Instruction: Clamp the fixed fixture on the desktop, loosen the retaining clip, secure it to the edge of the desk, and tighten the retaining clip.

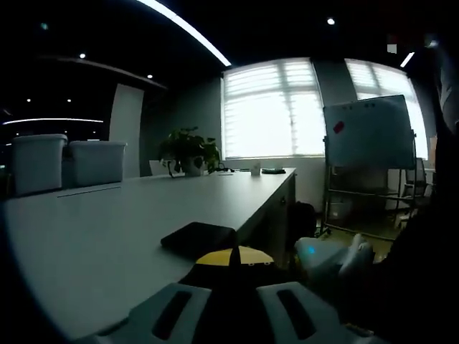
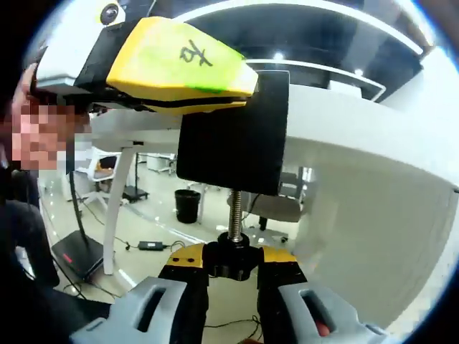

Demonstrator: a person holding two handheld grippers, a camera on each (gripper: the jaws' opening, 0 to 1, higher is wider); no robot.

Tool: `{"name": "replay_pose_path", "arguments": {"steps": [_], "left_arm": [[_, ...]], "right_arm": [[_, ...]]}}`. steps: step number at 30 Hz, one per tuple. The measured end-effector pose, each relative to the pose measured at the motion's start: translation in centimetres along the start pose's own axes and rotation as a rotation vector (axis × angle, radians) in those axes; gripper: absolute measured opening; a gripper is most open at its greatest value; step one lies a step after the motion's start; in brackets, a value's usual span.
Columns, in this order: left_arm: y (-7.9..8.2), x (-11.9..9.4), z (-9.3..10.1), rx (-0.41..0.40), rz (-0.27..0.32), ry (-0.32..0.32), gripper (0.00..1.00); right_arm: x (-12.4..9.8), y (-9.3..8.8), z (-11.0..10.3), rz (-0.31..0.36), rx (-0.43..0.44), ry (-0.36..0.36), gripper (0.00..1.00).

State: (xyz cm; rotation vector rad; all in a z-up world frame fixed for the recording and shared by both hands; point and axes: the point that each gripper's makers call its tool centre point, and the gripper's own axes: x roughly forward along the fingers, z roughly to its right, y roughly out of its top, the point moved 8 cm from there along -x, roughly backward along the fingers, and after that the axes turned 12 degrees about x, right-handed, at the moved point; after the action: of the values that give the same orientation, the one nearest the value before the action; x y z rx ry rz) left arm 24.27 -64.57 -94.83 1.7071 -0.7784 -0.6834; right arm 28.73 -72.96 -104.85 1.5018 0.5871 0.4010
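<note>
Desk: broad, smooth, pale top with a rounded edge.
Fixture: flat matte black clamp, set over the desk edge.
Screw: threaded metal, hanging below the fixture.
Knob: black, lobed.
My left gripper: yellow-tipped jaws closed on the fixture.
My right gripper: jaws pinching the knob.

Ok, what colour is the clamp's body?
Black. The clamp shows best in the right gripper view, gripped on the desk edge.

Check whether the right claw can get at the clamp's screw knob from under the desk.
Probably yes: the right claw already sits around the black knob below the threaded screw, with nothing between them.
</note>
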Motion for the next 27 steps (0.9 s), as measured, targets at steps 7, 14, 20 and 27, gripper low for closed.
{"name": "replay_pose_path", "arguments": {"steps": [7,14,20,27], "left_arm": [[0.0,0.1,-0.1,0.01,-0.02,-0.008,0.01],[0.1,0.3,0.0,0.014,-0.041,-0.01,0.01],[0.2,0.4,0.1,0.019,-0.055,-0.012,0.01],[0.3,0.4,0.1,0.019,-0.057,-0.019,0.01]], "right_arm": [[0.7,-0.1,1.3,-0.009,0.002,0.363,0.23],[1.7,-0.3,2.1,-0.002,0.001,0.601,0.23],[1.3,-0.2,1.6,-0.009,-0.056,0.44,0.26],[-0.9,-0.8,0.2,-0.006,0.012,0.117,0.33]]}}
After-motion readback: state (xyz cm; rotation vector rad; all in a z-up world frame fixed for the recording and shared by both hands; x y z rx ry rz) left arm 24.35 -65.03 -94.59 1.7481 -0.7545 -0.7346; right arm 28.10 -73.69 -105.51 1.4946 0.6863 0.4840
